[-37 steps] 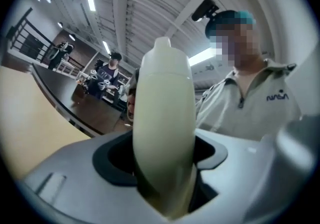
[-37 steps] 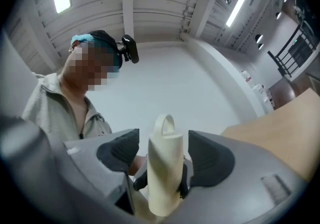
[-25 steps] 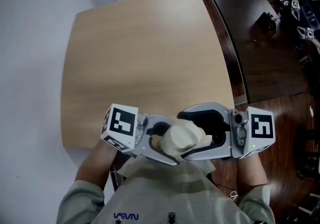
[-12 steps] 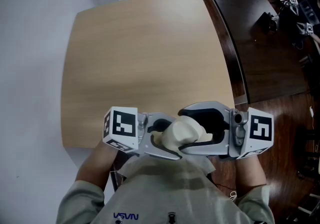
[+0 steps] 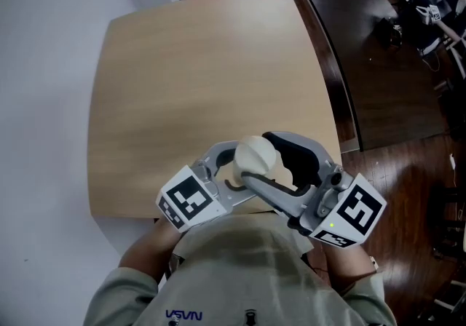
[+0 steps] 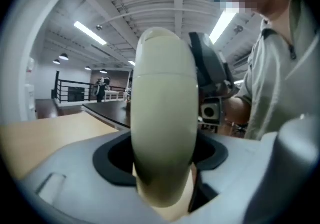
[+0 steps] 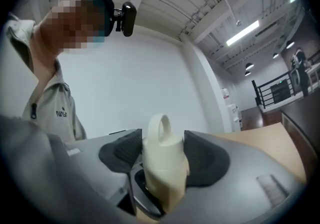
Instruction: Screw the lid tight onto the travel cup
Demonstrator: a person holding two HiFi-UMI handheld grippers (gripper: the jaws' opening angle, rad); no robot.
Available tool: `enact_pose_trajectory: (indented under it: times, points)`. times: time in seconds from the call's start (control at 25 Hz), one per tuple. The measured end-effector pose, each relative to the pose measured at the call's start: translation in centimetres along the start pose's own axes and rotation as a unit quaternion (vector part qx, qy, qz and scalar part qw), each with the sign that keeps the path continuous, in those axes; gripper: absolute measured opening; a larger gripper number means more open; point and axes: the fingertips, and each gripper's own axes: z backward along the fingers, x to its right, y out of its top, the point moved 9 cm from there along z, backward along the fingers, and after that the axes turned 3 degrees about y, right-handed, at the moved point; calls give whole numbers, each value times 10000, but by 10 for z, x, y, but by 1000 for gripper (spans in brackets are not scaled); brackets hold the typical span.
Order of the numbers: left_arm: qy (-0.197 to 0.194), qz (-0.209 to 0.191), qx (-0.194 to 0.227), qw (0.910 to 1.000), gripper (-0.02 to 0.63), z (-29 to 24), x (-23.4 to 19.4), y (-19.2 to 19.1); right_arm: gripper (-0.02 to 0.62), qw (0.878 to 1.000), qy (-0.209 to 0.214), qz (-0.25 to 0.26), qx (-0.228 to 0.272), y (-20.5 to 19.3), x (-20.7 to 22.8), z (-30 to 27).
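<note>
Cream cup is over the near edge of the table, clamped crosswise by the left gripper, and its lid sits between the closing jaws of the right gripper.

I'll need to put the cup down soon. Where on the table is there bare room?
The table is bare from its far edge to its left and right edges. It is crowded only at the near edge, where the travel cup is held.
</note>
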Motion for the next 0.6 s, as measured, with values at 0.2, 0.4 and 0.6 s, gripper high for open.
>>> enact_pose_trajectory:
  times: [0.2,0.4,0.6]
  points:
    - [1016,-220,-10,9946,313,0,-8,-3,256,9983,-520,276,4,-6,-4,-9]
    - [1435,-203,-28,9894,313,-1,-12,-10,255,9962,-751,414,-118,-11,-5,-15]
    - [1587,-201,367,9864,313,-3,-10,-21,255,9970,-602,431,-234,-12,-7,-16]
